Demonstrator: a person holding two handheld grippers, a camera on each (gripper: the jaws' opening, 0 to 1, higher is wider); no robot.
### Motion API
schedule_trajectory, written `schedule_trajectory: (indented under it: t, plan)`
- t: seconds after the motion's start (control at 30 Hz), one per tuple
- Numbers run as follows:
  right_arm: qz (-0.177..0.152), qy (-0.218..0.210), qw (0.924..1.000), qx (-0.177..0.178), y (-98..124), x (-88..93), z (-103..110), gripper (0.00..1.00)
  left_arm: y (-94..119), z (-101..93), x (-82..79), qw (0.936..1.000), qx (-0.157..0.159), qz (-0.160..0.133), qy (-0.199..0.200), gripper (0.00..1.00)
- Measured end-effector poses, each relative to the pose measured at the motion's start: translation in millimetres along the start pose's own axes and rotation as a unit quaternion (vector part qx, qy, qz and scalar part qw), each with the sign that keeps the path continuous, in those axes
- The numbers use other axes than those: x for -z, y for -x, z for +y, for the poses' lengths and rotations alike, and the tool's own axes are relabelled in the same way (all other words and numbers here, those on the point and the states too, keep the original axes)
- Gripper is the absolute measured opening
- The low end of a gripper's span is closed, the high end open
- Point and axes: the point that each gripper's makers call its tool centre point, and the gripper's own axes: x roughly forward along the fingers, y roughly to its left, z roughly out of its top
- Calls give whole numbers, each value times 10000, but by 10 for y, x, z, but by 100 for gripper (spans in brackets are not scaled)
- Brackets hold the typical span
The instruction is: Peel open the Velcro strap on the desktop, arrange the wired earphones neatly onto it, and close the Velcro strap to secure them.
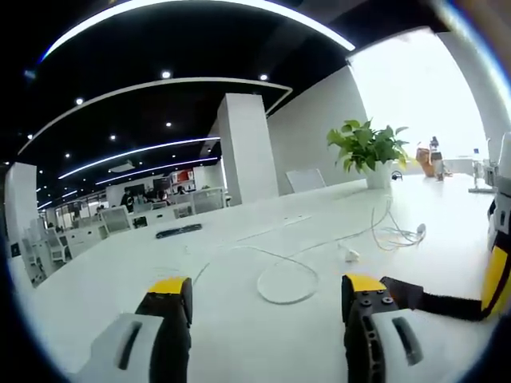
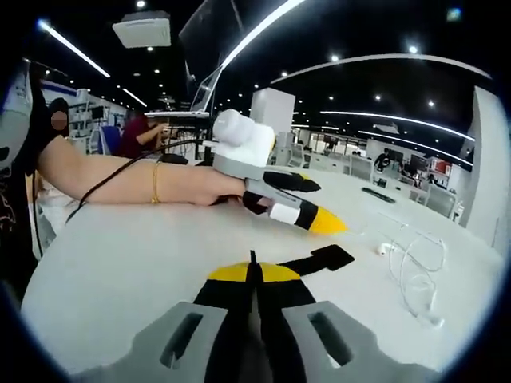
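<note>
The black Velcro strap [image 2: 319, 259] lies flat on the white table [image 2: 120, 247]. My right gripper [image 2: 255, 274] is shut on its near end, and the free end points toward the left gripper [image 2: 327, 207], which a hand holds just above it with the jaws apart. In the left gripper view, my left gripper [image 1: 265, 286] is open over the table with nothing between its jaws. There the strap [image 1: 439, 305] runs from beside its right jaw to the right gripper [image 1: 495, 279] at the edge. The white wired earphones [image 1: 289, 281] lie loosely looped just beyond, also seen as earphones [image 2: 417, 275] at the right.
A potted plant [image 1: 369, 150] stands at the table's far end and a flat black object [image 1: 178, 231] lies farther back on the left. A laptop [image 2: 200, 92] and a seated person [image 2: 148, 132] are behind the forearm. White desks and chairs [image 1: 116, 219] stand beyond.
</note>
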Motion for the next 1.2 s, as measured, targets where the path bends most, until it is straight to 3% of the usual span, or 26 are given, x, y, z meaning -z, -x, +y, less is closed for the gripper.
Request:
schedule_trajectory:
  t: [0.43, 1.07, 1.2]
  plan:
    - [-25, -276, 9987, -418, -10, 4, 95, 11, 13, 23, -8, 10000, -18, -16, 77, 80]
    - [-100, -235, 9963, -819, 30, -24, 308, 25, 50, 135, -79, 9994, -186, -189, 244, 79]
    - [-303, -529, 9928, -1035, 54, -101, 364, 32, 53, 211, -124, 9984, -290, -287, 388, 79]
